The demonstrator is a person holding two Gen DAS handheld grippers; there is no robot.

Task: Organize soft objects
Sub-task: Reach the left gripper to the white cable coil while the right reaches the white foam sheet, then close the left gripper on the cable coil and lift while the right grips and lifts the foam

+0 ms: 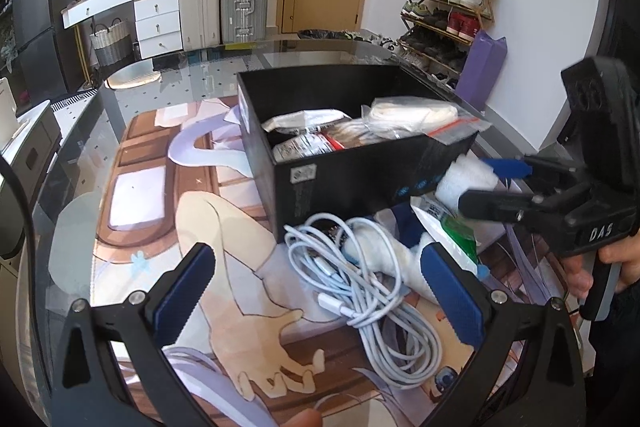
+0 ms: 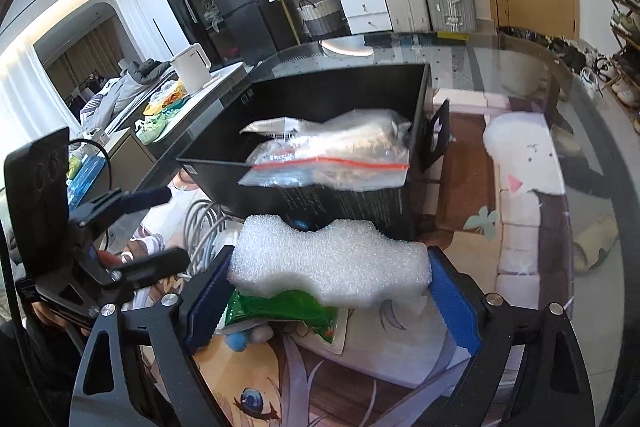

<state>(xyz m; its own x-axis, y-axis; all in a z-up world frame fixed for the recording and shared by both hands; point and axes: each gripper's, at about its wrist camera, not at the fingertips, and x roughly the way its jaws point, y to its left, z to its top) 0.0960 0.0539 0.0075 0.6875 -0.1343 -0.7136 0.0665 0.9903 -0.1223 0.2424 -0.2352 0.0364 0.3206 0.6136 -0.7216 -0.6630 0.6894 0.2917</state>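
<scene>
- The black box (image 1: 344, 183) on the tabletop (image 1: 168, 75) already holds several bagged soft things; a zip bag with a red seal (image 2: 328, 163) droops over its near wall, so part of the sorting looks done
- The right tongs (image 2: 332, 275) straddle a white foam block (image 2: 328, 259) lying just in front of the box; the blue pads sit at both of its ends, and as far as I can see they are touching it, so I would call it gripped (lightly, the foam does not look squashed)
- The foam rests partly on a green packet (image 2: 280, 311), with a small blue and white plush piece (image 2: 244, 339) poking out beneath
- The left tongs (image 1: 316, 291) hang spread wide over a tangle of white cable (image 1: 360, 287), holding nothing
- A white fuzzy item (image 1: 384, 255) lies beside the cable, still outside the box
- By my reckoning the job is about midway: foam, green packet, plush, fuzzy item and cable all remain on the tabletop, and lifting the foam into the box seems the step in hand
</scene>
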